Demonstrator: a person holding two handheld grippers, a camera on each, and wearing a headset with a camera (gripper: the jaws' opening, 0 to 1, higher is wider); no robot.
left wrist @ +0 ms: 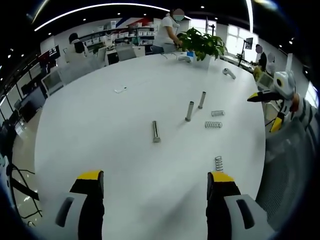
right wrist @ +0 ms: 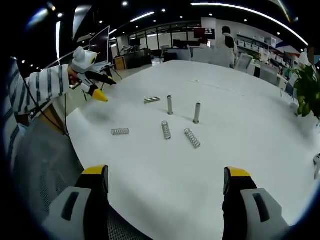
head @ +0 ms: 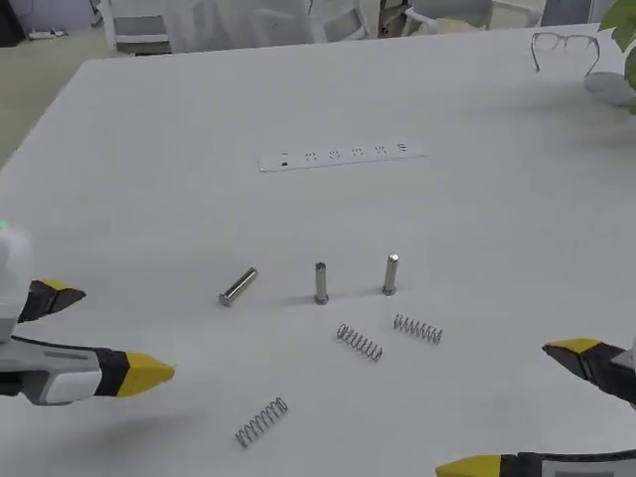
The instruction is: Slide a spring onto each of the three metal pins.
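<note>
Here, left gripper [left wrist: 155, 176] and right gripper [right wrist: 166, 171] jaws spread empty, springs [head: 359, 342], pins [head: 320, 282] well ahead.

An open-plan office: rows of desks [right wrist: 137, 59] and chairs [left wrist: 125, 51], a potted plant [left wrist: 202, 44], recessed ceiling lights [right wrist: 145, 16].

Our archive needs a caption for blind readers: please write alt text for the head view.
Three metal pins sit on a white table, two upright and one lying flat, with three loose springs lying nearer. The left gripper and right gripper, both open and empty, hover at the lower corners.
</note>
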